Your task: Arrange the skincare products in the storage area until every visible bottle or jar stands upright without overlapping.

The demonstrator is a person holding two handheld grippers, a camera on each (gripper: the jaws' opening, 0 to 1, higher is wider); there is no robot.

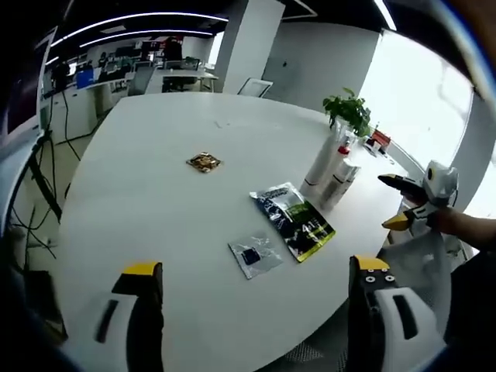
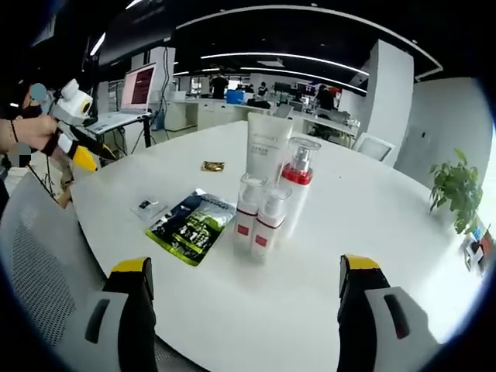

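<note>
Four skincare containers stand upright in a tight cluster on a white round table [image 2: 372,232]: a tall white tube [image 2: 268,146], a red-collared pump bottle [image 2: 297,177] and two small clear-capped bottles [image 2: 259,217] just in front. A dark green sachet [image 2: 191,225], a small clear packet [image 2: 149,208] and a gold wrapper [image 2: 212,166] lie flat nearby. The left gripper [image 1: 256,280] and right gripper [image 2: 244,275] hover off the table's edge, jaws spread wide and holding nothing. A potted plant [image 2: 456,188] sits at the far side.
</note>
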